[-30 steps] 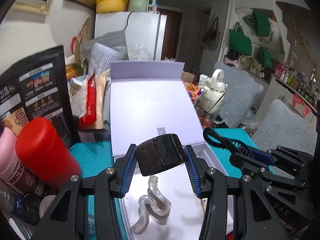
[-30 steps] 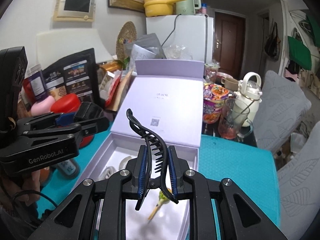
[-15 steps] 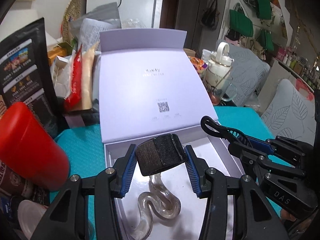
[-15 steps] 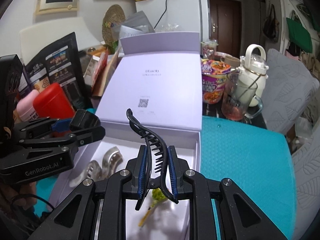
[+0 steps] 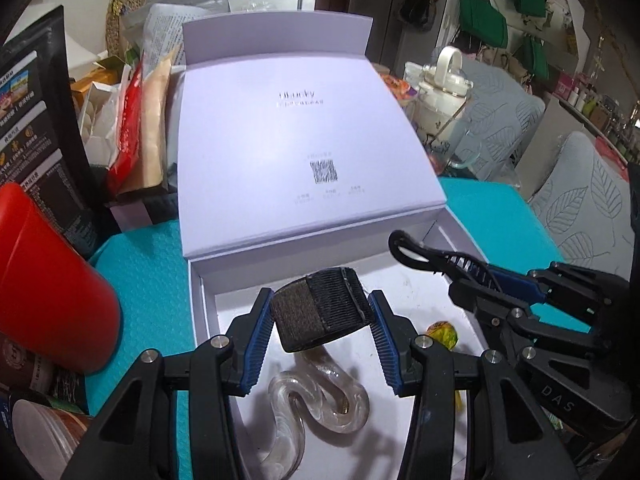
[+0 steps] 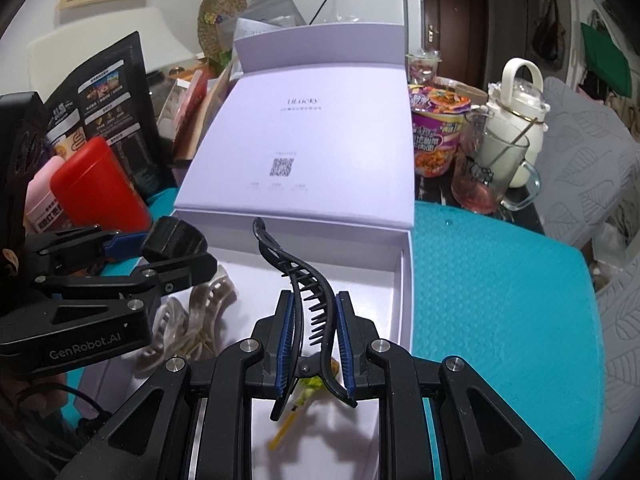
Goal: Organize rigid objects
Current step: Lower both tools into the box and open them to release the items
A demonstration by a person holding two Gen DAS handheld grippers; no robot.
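Black hair clip [image 6: 308,304] points away, prob. tilted up.

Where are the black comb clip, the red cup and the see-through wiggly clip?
black comb clip [image 6: 310,292], right wrist view, on its toothed middle.
red cup [image 5: 44,288], left wrist view, on its side.
see-through wiggly clip [image 5: 320,392], left wrist view, on its curve.

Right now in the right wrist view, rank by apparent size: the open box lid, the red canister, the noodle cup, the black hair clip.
1. Open box lid, clearly largest.
2. Red canister.
3. Black hair clip, held in the right gripper, and noodle cup: unsure, since the clip sits much nearer the camera.
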